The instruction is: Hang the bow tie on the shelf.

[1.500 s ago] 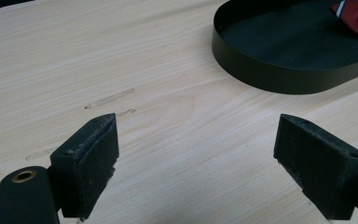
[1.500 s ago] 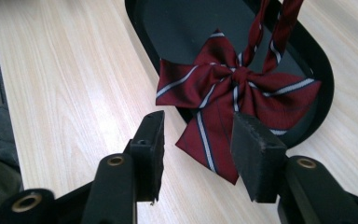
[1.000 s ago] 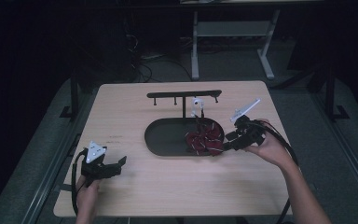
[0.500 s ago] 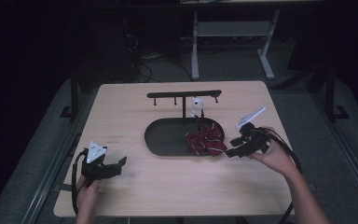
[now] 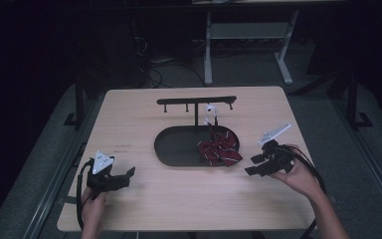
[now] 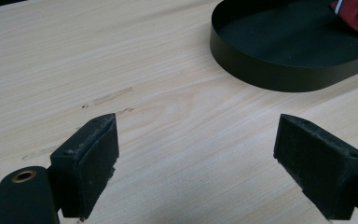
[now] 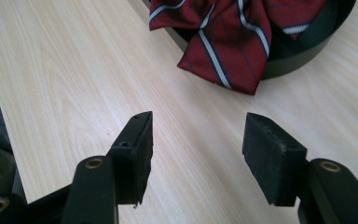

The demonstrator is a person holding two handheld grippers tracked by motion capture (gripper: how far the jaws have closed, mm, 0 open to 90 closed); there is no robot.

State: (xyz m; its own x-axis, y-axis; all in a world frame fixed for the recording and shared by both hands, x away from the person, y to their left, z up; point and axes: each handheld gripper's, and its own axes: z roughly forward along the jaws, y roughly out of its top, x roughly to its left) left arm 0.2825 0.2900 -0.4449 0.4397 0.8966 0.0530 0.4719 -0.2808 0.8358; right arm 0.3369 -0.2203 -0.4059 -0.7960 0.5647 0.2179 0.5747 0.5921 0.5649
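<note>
Now my red striped bow tie (image 5: 220,149) drapes over the black tray's (image 5: 176,149) rim on the counter (image 5: 189,199), hook stand (image 5: 196,101) behind. Right gripper (image 5: 252,165), beside it, has jaws just opened, empty; left gripper (image 5: 128,175) rests apart, gaping.

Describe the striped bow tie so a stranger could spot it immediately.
On the light wooden table sits a black oval metal tray below a black T-shaped rack. The dark red fabric bow tie with white-and-navy stripes lies at the tray's right end, one tail draped over the rim; it is the only coloured, soft thing there.
</note>
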